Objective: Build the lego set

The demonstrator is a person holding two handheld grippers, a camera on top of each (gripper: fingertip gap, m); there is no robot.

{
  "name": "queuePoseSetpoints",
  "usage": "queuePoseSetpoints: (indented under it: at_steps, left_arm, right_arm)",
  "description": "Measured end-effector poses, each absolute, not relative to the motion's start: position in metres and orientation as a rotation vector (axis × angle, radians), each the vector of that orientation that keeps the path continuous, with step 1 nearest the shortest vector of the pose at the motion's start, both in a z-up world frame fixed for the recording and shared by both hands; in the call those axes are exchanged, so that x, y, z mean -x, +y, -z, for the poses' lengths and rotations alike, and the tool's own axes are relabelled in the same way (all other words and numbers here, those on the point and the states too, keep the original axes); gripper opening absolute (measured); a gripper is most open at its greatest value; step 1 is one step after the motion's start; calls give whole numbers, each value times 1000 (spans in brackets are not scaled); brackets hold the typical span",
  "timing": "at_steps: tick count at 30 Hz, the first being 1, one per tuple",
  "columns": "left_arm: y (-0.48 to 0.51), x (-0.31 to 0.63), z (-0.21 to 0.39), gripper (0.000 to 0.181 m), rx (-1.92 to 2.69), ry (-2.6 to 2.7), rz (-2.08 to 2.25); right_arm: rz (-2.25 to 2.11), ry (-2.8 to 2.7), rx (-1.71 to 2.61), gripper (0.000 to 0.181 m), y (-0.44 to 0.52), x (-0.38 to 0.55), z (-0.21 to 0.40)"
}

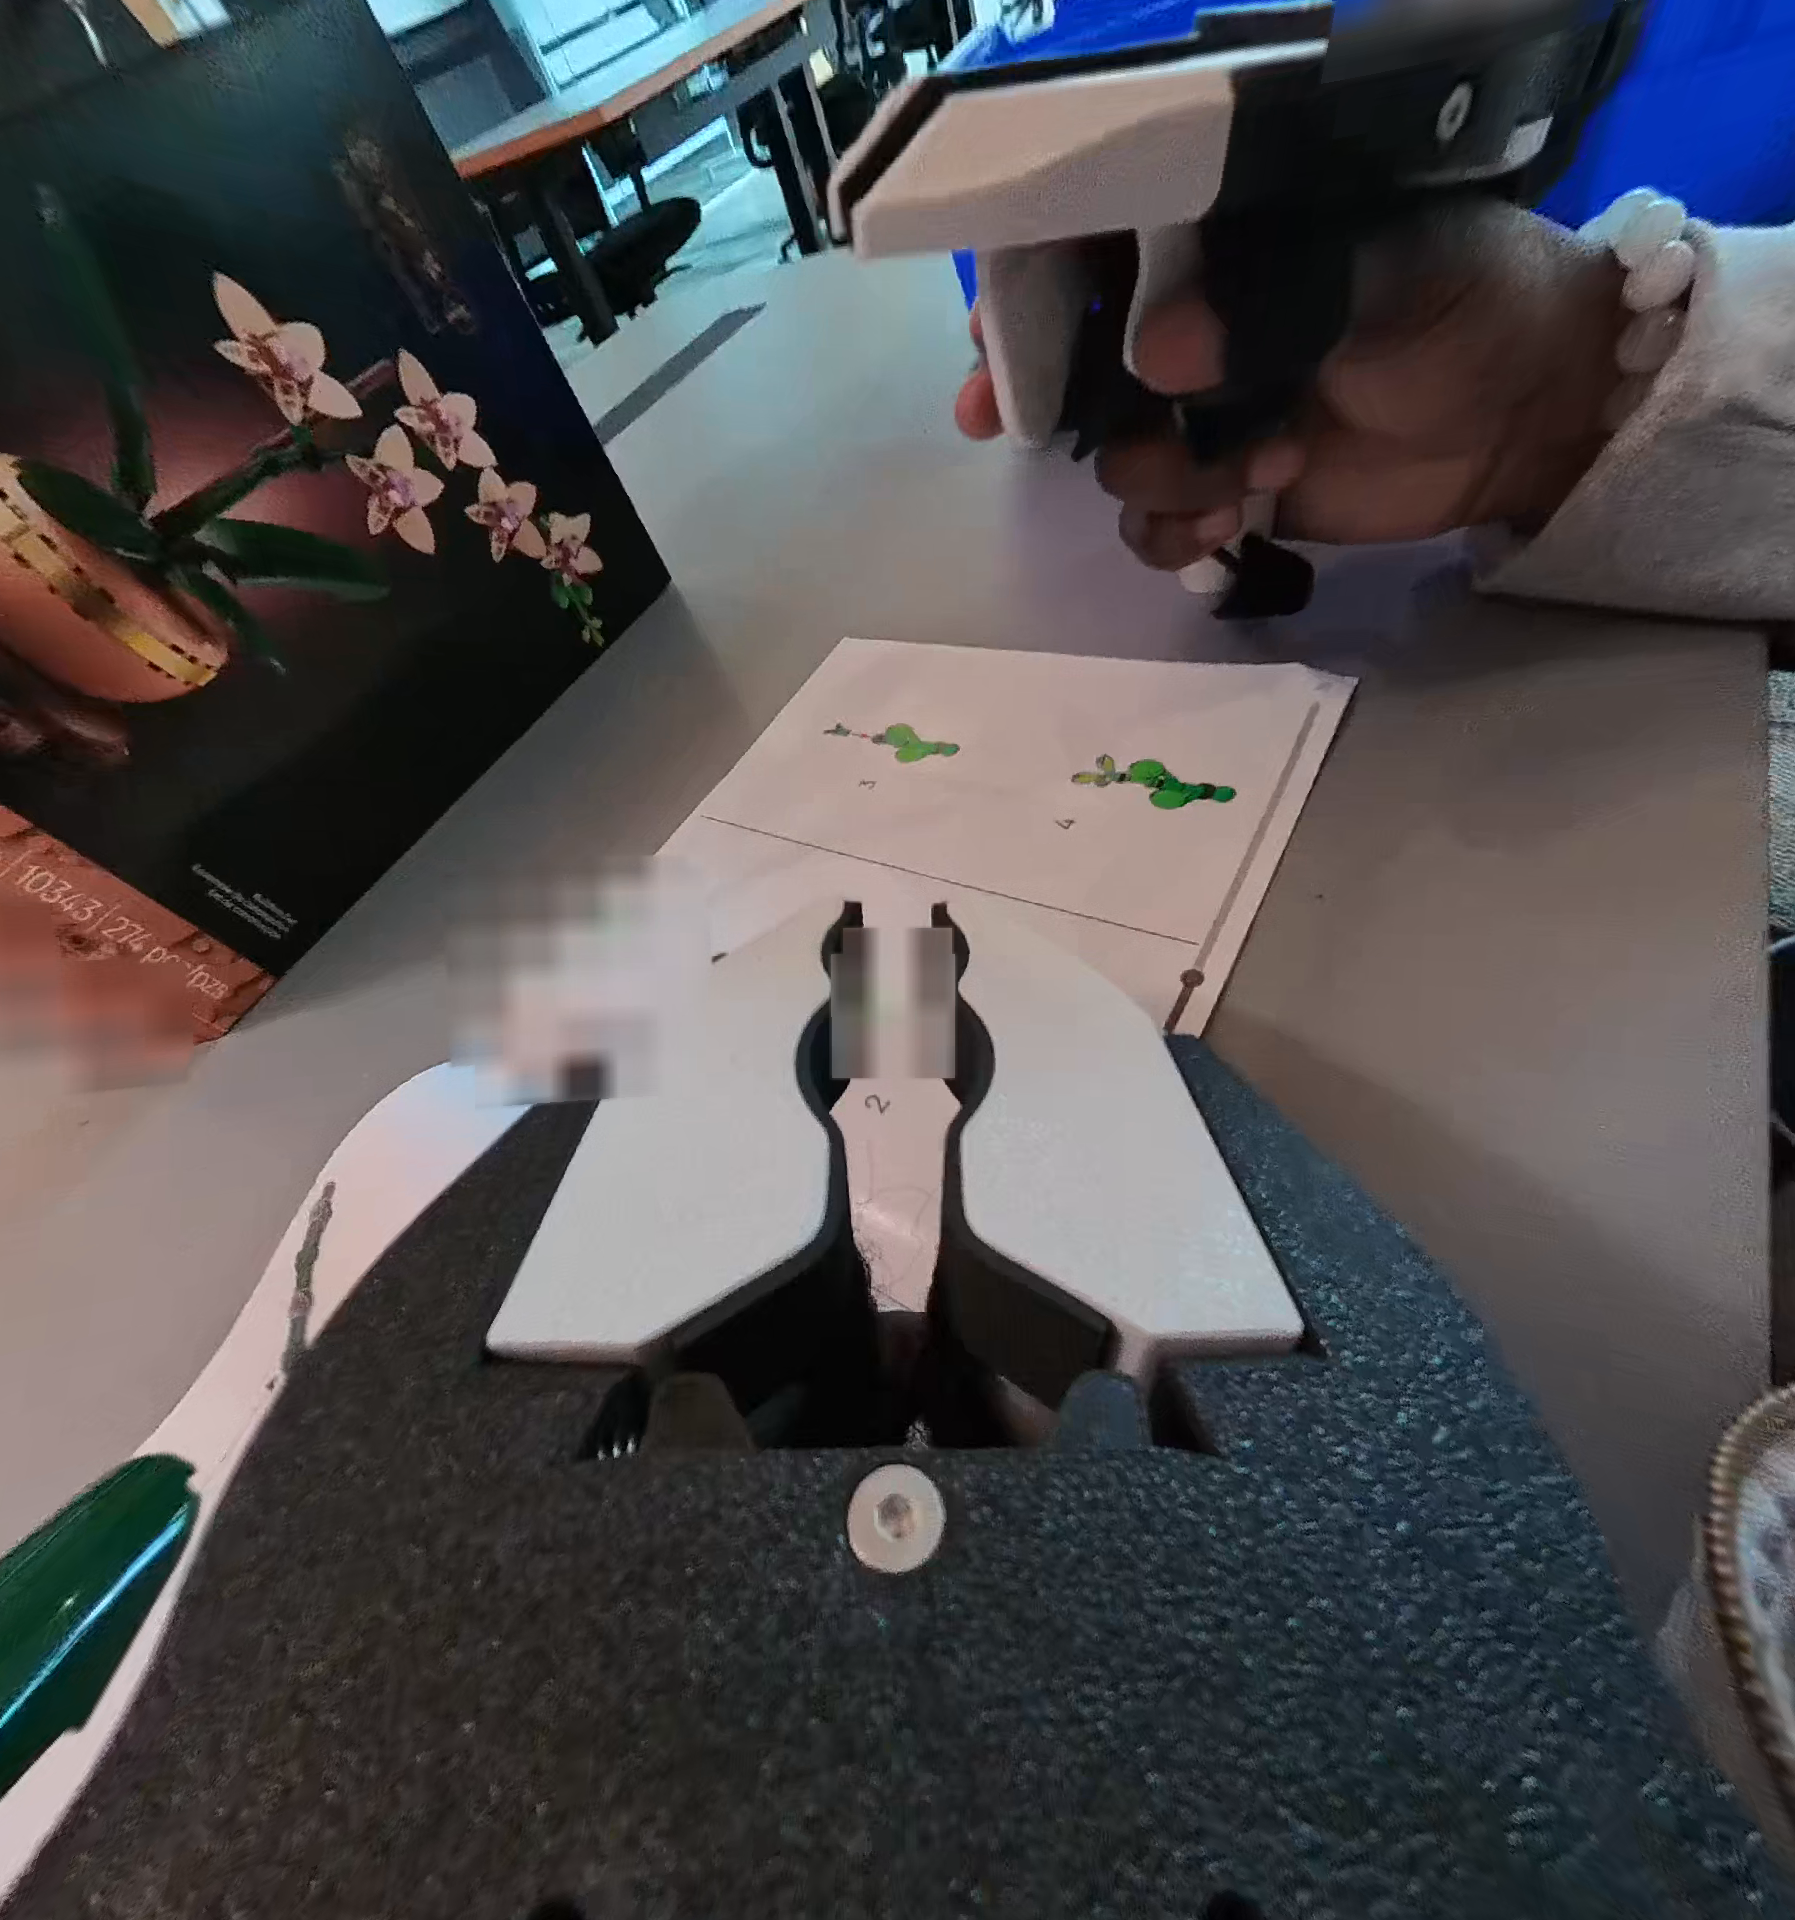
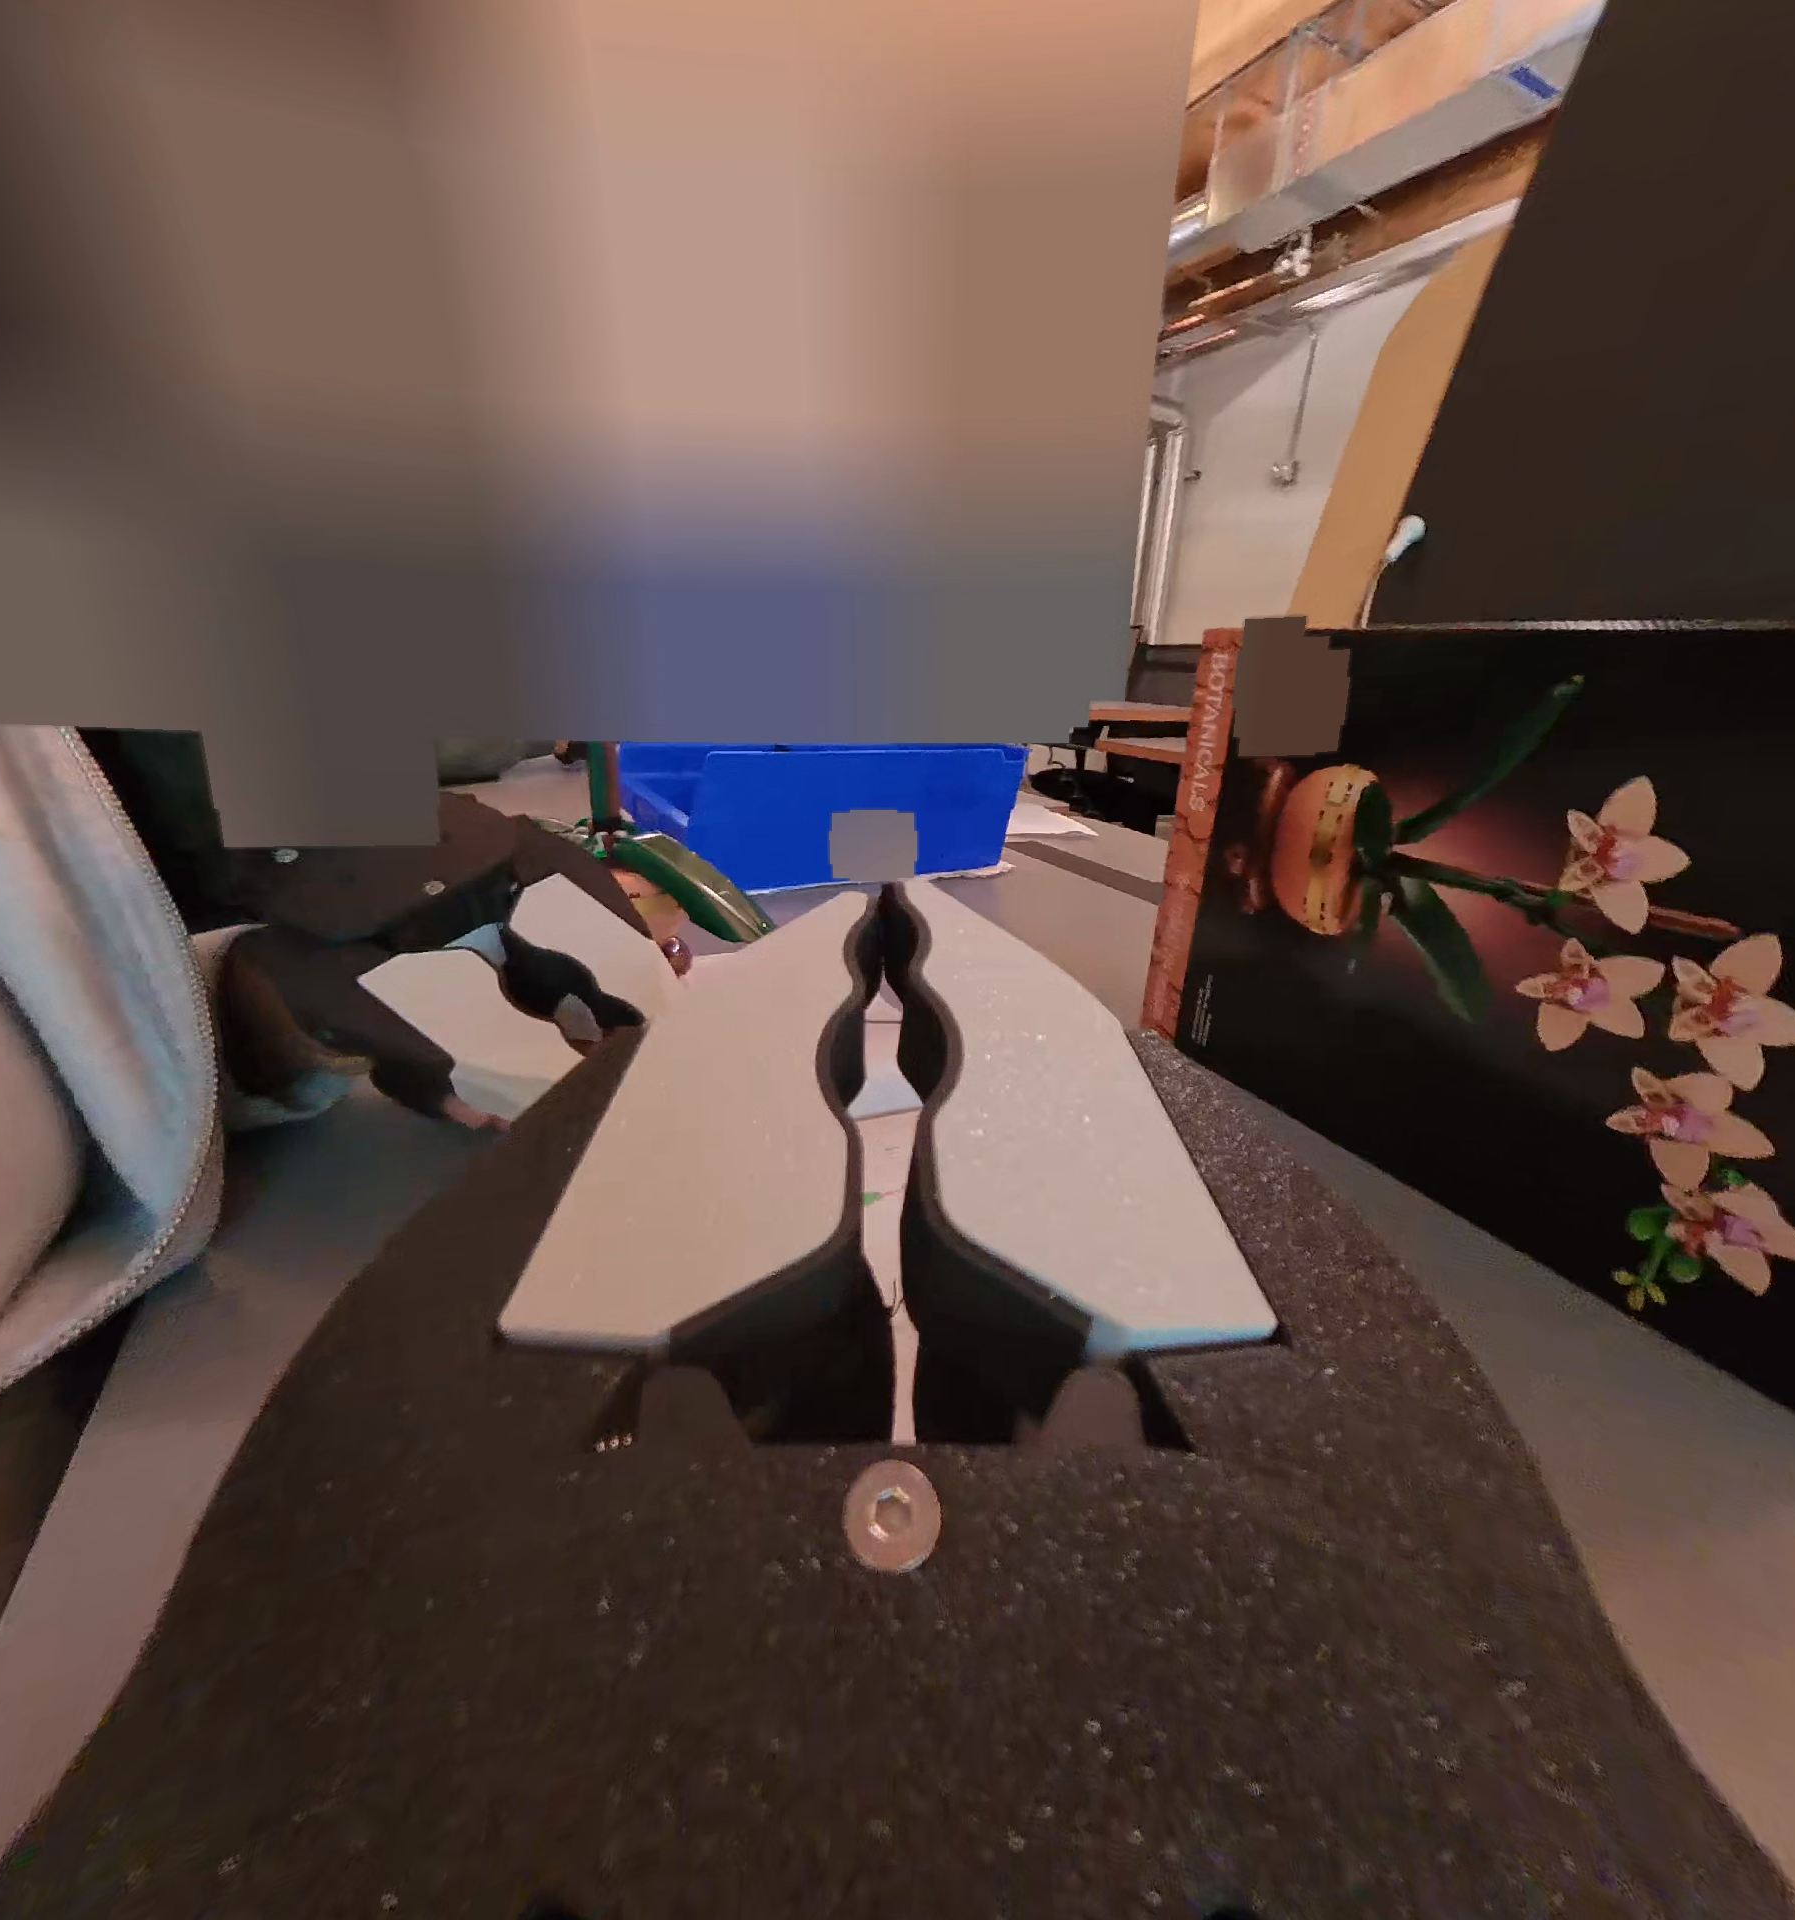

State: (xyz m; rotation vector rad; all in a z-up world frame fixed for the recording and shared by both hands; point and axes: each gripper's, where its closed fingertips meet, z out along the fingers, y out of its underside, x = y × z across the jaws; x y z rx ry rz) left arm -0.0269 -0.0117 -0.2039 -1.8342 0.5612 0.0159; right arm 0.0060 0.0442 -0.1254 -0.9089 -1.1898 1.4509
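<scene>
In the left wrist view my left gripper [image 1: 893,920] hovers low over a printed instruction sheet [image 1: 1028,790] on the grey table. Its jaws stand a narrow gap apart with only paper showing between them. A dark green leaf piece [image 1: 41,1621] lies at the lower left. My right gripper [image 1: 851,208] is held in a hand above the far side of the table. In its own view the right gripper [image 2: 885,904] has its tips touching and nothing visible between them. The left gripper [image 2: 560,987] shows there too, in front of a green-leaved plant model [image 2: 695,883].
The dark set box with orchid pictures [image 1: 249,468] stands on the left, and on the right in the right wrist view [image 2: 1547,987]. A blue bin [image 2: 820,821] sits beyond the grippers. The table's edge [image 1: 1766,935] runs along the right. A person's sleeve [image 2: 62,987] is at the left. The gap from one gripper's tips to the other's is roughly 11 centimeters. The dark green leaf piece [image 1: 41,1621] is about 15 centimeters from my left fingertips and 20 centimeters from my right.
</scene>
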Motion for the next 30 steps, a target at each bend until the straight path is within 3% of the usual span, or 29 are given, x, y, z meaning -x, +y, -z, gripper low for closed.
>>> queuePoseSetpoints:
  at_steps: [3, 6, 8, 9, 10, 18, 20, 23, 26, 30]
  left_arm:
    - [-10, 27, 210, 14, 1887, 557, 29]
    - [-9, 28, 211, 20, 1899, 548, 37]
    - [-10, 28, 208, 23, 1878, 547, 41]
    - [-11, 28, 206, 23, 1863, 539, 44]
    - [-11, 29, 203, 21, 1847, 530, 51]
    - [-13, 35, 192, 1, 1804, 442, 186]
    - [-11, 38, 194, 0, 1831, 404, 203]
    - [-6, 44, 200, 3, 1887, 355, 194]
    - [0, 45, 202, 8, 1916, 347, 162]
    - [15, 27, 178, 12, 1869, 348, 200]
  right_arm:
    - [-1492, -1152, 920, 10, 47, -6, 127]
    - [-1542, -1141, 950, 40, 46, -1, 129]
    - [-1529, -1219, 990, 31, 41, 3, 137]
    - [-1493, -1262, 996, 5, 40, 4, 141]
    - [-1456, -1294, 991, 2, 39, 5, 144]
    - [-1429, -1331, 939, 19, 32, 9, 145]
    - [-1415, -1308, 964, 18, 36, 10, 145]
    - [-1440, -1312, 968, 2, 36, 8, 145]
    - [-1509, -1258, 941, 5, 35, 2, 135]
    - [-1717, -1098, 908, 10, 36, -39, 68]
